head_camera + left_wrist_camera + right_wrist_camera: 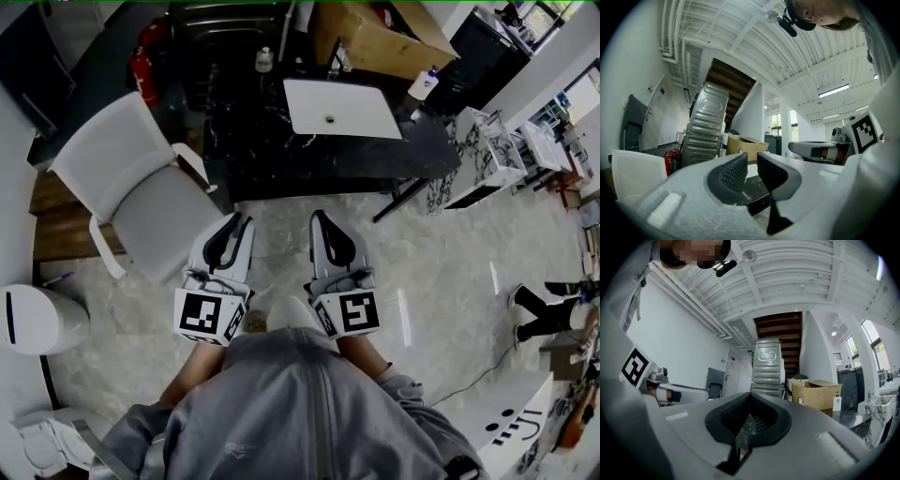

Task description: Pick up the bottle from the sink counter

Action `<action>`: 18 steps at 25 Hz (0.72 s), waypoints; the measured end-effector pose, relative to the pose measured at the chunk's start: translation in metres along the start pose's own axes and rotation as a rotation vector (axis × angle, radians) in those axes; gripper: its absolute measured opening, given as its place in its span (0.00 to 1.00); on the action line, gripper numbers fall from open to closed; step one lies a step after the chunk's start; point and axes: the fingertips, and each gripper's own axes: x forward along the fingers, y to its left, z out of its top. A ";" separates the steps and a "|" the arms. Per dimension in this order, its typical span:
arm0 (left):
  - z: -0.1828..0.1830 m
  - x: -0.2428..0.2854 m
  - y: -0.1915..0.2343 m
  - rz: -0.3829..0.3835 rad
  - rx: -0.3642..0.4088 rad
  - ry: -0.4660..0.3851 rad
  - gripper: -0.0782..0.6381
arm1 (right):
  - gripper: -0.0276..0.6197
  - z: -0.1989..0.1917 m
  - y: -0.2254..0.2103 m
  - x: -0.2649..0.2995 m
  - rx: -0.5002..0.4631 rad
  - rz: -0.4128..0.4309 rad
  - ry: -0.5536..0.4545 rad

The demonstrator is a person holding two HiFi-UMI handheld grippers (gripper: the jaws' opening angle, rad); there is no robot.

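The bottle point(264, 59) waits on the counter point(253, 141), far from us. Our left gripper point(242, 223) is slightly open, our right gripper point(319, 220) closed, both empty.

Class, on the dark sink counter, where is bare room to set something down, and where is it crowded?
Free: the counter left of the white basin, and the strip before it. Crowded: the back edge, with small bottle, faucet, cardboard box and pump bottle.
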 end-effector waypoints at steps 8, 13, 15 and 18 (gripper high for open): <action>-0.005 0.056 0.026 -0.016 -0.007 0.003 0.20 | 0.05 -0.012 -0.026 0.062 0.012 0.016 -0.018; -0.008 0.116 0.053 -0.001 -0.002 -0.006 0.20 | 0.05 -0.020 -0.057 0.117 0.007 0.027 -0.031; -0.008 0.144 0.066 0.008 0.000 -0.011 0.20 | 0.05 -0.021 -0.073 0.144 0.017 0.033 -0.035; -0.004 0.188 0.086 0.023 0.001 -0.017 0.20 | 0.05 -0.023 -0.098 0.186 0.017 0.047 -0.039</action>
